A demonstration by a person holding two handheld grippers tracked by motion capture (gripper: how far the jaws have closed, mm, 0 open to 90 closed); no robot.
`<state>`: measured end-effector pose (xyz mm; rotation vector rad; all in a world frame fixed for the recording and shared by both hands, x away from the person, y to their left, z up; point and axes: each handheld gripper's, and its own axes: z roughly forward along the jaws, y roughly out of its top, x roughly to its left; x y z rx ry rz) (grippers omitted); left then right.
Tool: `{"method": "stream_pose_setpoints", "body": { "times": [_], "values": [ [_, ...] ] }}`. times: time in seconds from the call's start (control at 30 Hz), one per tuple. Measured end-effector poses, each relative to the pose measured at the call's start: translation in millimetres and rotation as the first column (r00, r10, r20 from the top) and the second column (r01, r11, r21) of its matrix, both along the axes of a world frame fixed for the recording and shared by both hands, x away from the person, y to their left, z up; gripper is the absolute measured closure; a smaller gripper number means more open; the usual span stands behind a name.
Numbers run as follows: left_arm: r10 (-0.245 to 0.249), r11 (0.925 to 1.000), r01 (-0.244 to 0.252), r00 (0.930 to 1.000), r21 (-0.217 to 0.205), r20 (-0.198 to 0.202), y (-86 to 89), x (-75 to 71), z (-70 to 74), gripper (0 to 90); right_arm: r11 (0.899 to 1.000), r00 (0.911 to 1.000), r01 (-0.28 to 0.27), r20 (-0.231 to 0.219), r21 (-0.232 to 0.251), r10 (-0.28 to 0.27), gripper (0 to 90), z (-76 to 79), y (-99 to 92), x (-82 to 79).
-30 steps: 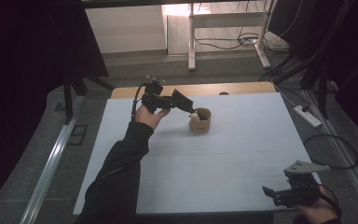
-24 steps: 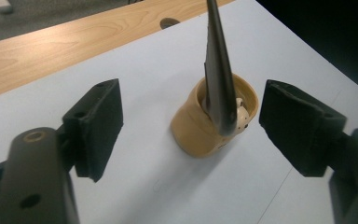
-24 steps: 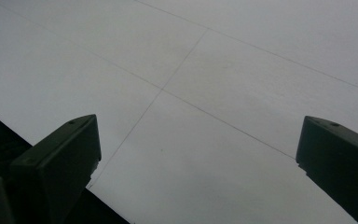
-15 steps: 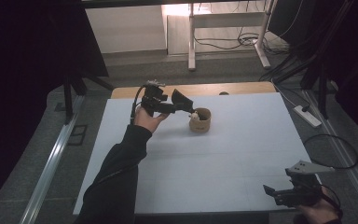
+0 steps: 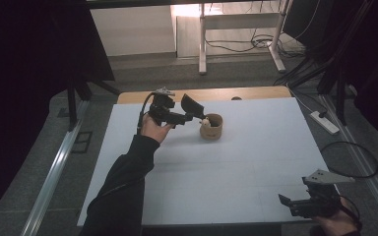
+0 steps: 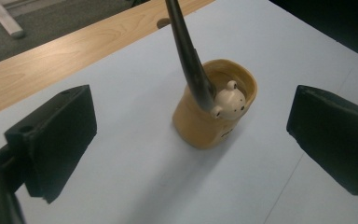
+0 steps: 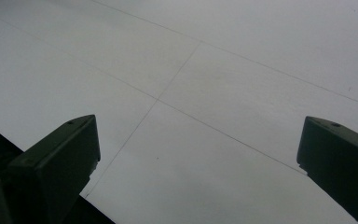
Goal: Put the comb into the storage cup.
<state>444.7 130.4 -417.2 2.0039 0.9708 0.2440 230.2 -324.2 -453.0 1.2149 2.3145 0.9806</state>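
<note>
Tan and glossy, the holder cup (image 6: pixel 216 109) stood upright on my white worktop (image 5: pixel 236 172), toward its far edge and left of middle. A dark spoon (image 6: pixel 189 56) leaned in it, its handle rising over the rim, with a small cream animal head (image 6: pixel 228 100) at the lip. My left tool (image 5: pixel 189 114) hovered just beside the cup on its left, jaws having just been opening, now wide apart with nothing pressed between them. My right tool (image 5: pixel 295 204) sat near the worktop's near right corner, jaws apart over bare surface.
</note>
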Motion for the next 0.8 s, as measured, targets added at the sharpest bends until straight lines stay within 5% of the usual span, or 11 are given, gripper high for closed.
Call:
{"method": "stream_pose_setpoints", "body": {
  "times": [0.37, 0.8],
  "values": [
    [-0.013, 0.9992, 0.014, 0.9998, -0.038, 0.016, 11.4, -12.2, -6.8, 0.0, 1.000, 1.0000, -0.002, -0.008, -0.009, 0.002, 0.0, -0.5, 0.4, 0.2],
    [-0.016, 0.9993, 0.016, 0.9996, -0.034, 0.023, 16.8, -21.1, -18.2, 0.0, 1.000, 0.9999, -0.003, -0.013, -0.014, 0.002, 0.0, -0.9, 0.4, -0.5]
  ]
}}
